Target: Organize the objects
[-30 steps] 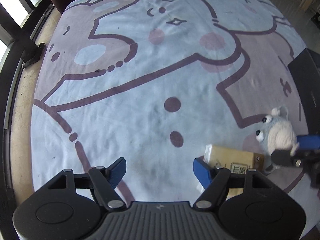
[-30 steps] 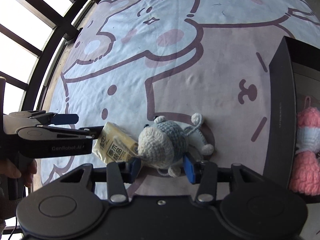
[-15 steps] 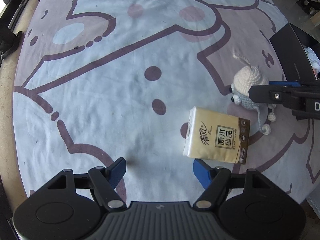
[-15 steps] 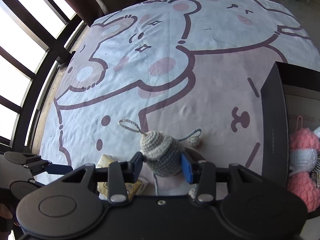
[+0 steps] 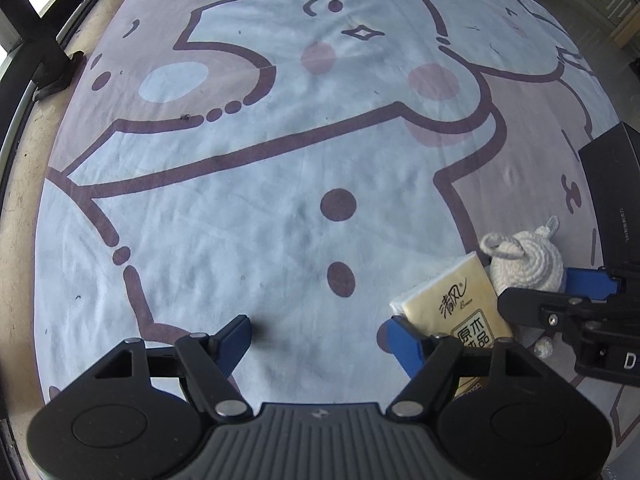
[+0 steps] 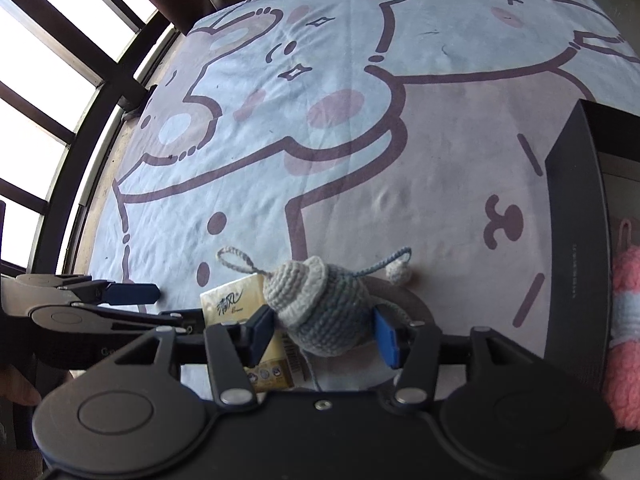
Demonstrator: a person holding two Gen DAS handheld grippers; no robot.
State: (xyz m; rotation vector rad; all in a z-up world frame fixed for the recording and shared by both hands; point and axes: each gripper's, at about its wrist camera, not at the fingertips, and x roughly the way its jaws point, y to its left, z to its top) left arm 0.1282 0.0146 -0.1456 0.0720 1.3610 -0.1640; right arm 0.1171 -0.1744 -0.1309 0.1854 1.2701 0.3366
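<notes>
1. The right gripper (image 6: 325,330) has just been opening; the crocheted toy (image 6: 326,312) sits between its blue fingers, the right pad just clear.
2. The left gripper (image 5: 316,338) stands apart, empty.
3. The tissue pack (image 5: 452,300) lies on the cartoon sheet (image 5: 240,208), touching the toy.
4. A black box (image 6: 572,240) holds pink yarn (image 6: 626,340).

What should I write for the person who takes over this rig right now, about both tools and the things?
Left tool: open, empty. The tissue pack lies on the cartoon mat, just outside its right finger.
Right tool: jaws have just been opening. The crochet animal toy is between them, not clamped.
Done: the black box on the right already holds pink yarn items.
Left: toy and tissue pack, probably into the box.
</notes>
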